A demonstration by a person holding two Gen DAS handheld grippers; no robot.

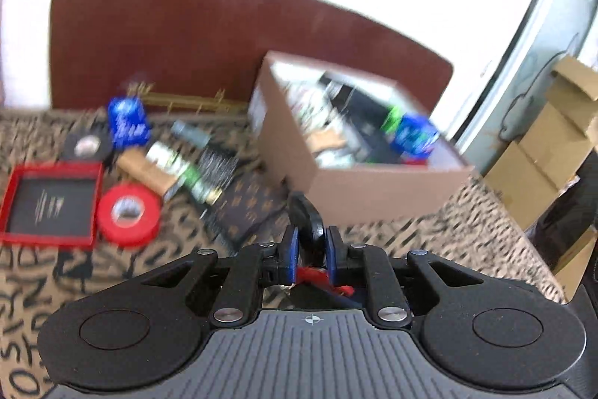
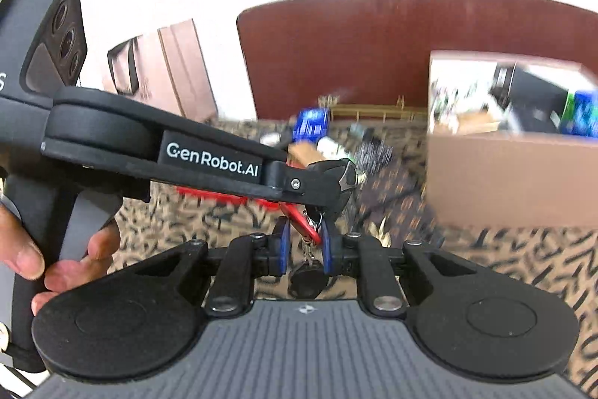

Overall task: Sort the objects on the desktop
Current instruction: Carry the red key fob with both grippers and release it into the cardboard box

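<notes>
A: Both grippers gripping the key bunch (image 2: 312, 230)?
B: Seemingly; left gripper (image 1: 311, 249) clamps its black fob, right gripper (image 2: 304, 245) the red strap.
A: Progress?
B: Cardboard box (image 1: 373, 189) centre-right partly filled; red tape roll (image 1: 129, 214) and others lower left remain.

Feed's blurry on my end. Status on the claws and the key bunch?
Left claw shut on black key fob. Right claw shut on its red clip. Cardboard box ahead, nothing seen in between.
</notes>
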